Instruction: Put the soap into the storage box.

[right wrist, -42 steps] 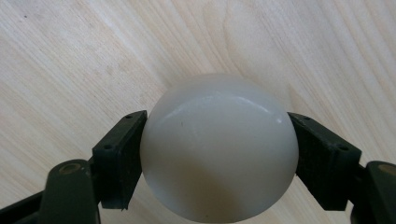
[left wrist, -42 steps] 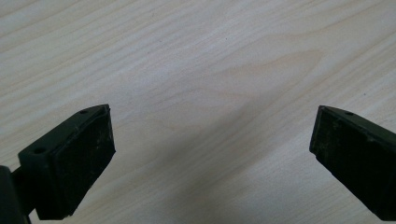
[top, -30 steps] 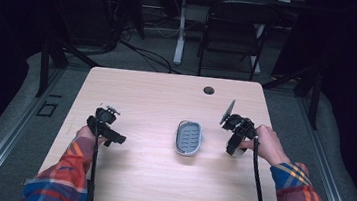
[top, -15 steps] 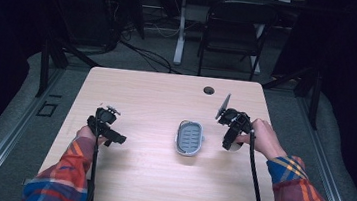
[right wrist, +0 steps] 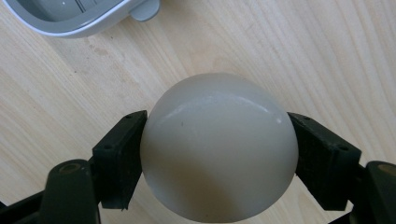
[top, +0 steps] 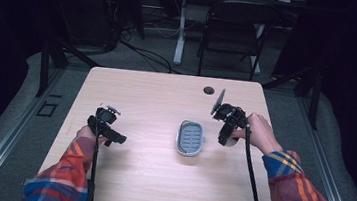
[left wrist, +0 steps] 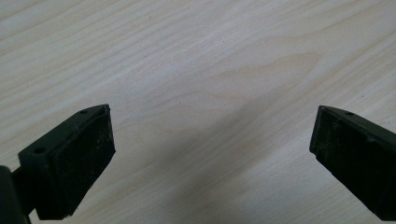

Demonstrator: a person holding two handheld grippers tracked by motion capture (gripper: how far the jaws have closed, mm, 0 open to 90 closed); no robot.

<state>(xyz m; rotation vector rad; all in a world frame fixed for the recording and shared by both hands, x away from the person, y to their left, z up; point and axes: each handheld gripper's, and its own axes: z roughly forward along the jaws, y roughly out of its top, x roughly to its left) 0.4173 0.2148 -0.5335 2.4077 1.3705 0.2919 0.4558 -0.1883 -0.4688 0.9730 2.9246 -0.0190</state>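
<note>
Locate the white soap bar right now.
The white soap bar is clamped in the right hand-held gripper, just right of the grey soap dish at the table's middle.

On the tabletop (top: 156,98), a grey dish (top: 191,138) sits centrally; right hand-held gripper (top: 225,138) at its 3 o'clock, left hand-held gripper (top: 117,138) at 9 o'clock.

This looks like a lab or recording studio rather than a home. A plain wooden table (top: 141,101) with a cable hole (top: 209,90) stands on grey carpet, ringed by black curtains at left and right. At upper centre, loose cables (top: 144,51) trail past a folding chair (top: 231,33) and a desk leg (top: 180,33).
</note>
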